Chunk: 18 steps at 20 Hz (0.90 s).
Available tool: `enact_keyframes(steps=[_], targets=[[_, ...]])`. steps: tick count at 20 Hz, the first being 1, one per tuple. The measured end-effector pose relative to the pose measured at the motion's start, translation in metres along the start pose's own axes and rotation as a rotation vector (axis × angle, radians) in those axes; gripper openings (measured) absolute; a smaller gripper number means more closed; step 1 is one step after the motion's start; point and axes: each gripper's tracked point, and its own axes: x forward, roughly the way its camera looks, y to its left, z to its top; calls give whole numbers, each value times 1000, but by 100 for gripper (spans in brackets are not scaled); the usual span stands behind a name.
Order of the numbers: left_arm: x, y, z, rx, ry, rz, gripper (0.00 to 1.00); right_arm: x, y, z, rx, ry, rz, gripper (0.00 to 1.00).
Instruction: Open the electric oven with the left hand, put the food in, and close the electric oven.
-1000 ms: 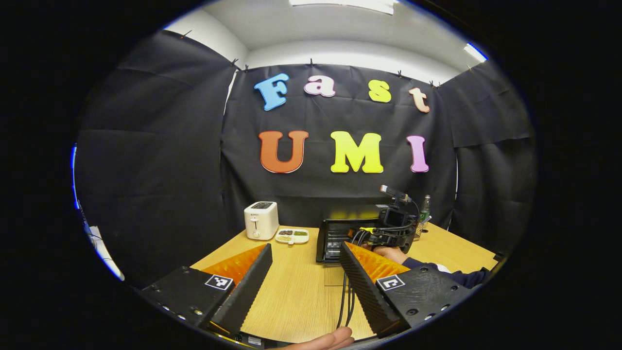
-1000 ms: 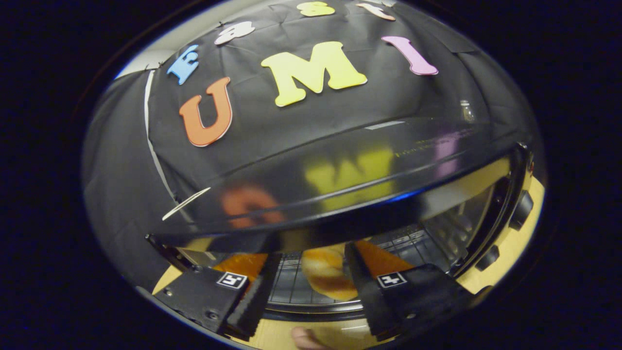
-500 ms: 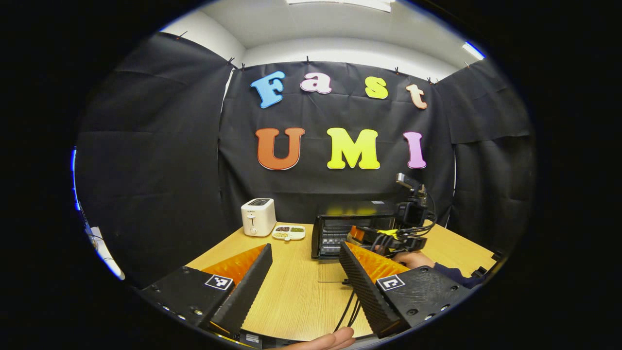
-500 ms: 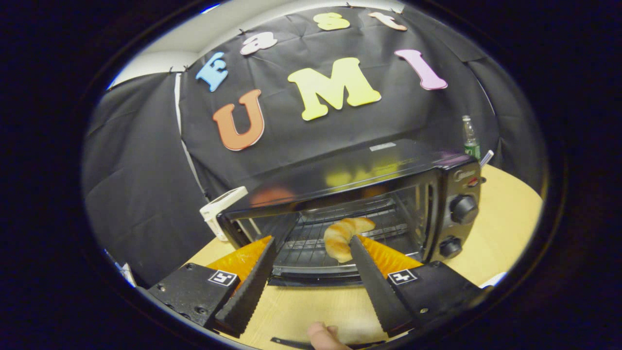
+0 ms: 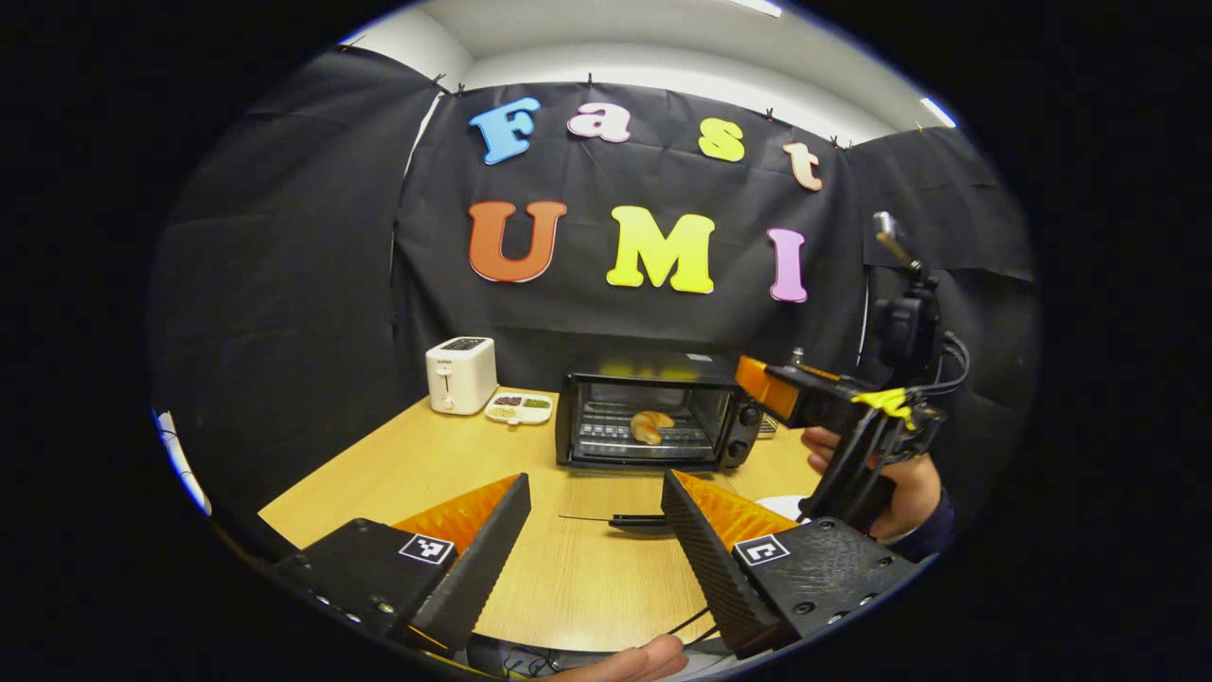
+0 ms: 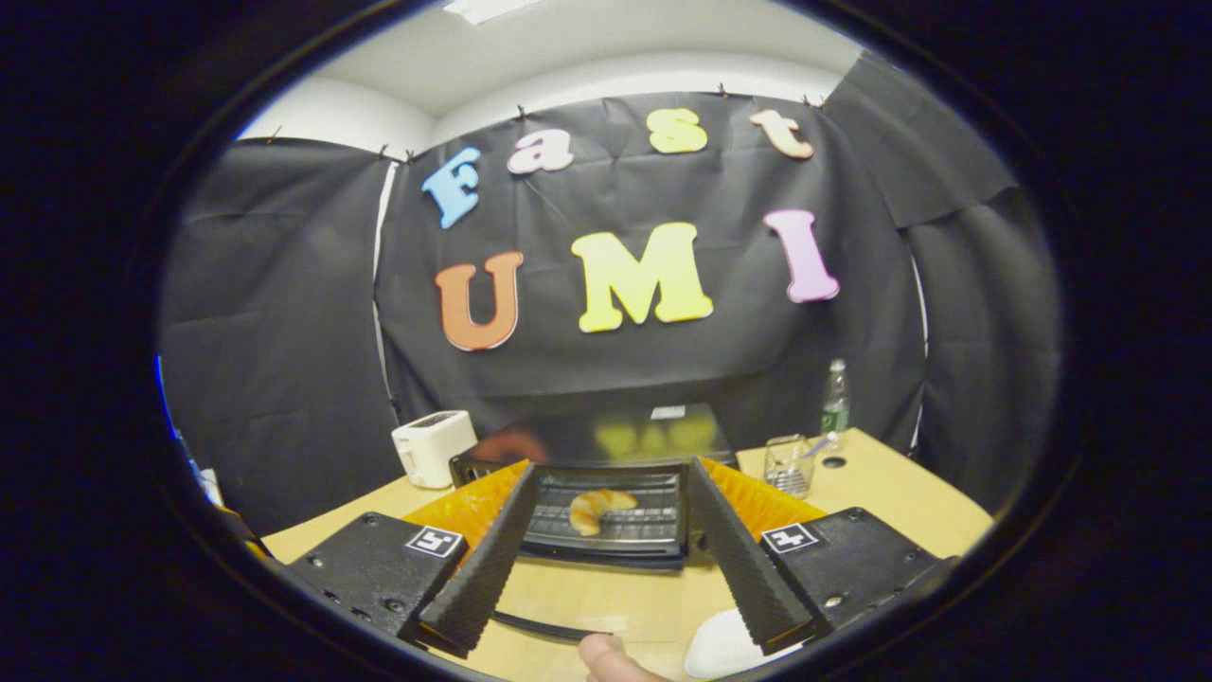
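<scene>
**Croissant on the oven rack, door down, both grippers empty**

The electric oven (image 5: 653, 420) stands toward the back of the wooden desk (image 5: 417, 464) with its glass door (image 5: 625, 493) folded down flat in front of it. A croissant (image 5: 650, 425) lies on the wire rack inside, near the middle of the cavity; the right gripper view shows it (image 6: 599, 508) there too, framed between that gripper's fingers.

The left gripper (image 5: 595, 540) hangs over the near part of the desk, its jaws spread wide with nothing between them. The right gripper (image 6: 606, 545) is likewise spread and empty, well back from the oven mouth; in the left gripper view it (image 5: 772, 388) is held up to the right of the oven by a hand (image 5: 900, 488).

A white toaster (image 5: 460, 375) sits left of the oven, with a small divided dish (image 5: 519, 407) between them. To the oven's right stand a glass (image 6: 788, 466) and a bottle (image 6: 834, 398).
</scene>
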Motion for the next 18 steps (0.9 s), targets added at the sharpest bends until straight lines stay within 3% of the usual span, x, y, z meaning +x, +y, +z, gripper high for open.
enact_keyframes(steps=[1, 2, 3, 5, 8, 12, 18], targets=[[5, -3, -5, -12, 28, 6, 82, -13, -8, 16, 3, -37, -15, 95], [9, -13, -14, -32, 67, -10, 100, -27, -16, 31, 7, -64, -28, 95], [13, -27, -19, -51, 97, -44, 93, -42, -25, 41, 7, -77, -43, 95], [23, -54, -26, -55, 135, -112, 94, -75, -38, 65, 0, -111, -58, 96], [47, -66, -55, -9, 227, -131, 94, -119, -61, 91, -10, -154, -98, 96], [76, -97, -94, 3, 301, -210, 94, -169, -89, 108, -25, -198, -137, 96], [111, -90, -137, 81, 323, -127, 95, -208, -120, 96, -45, -180, -167, 96]])
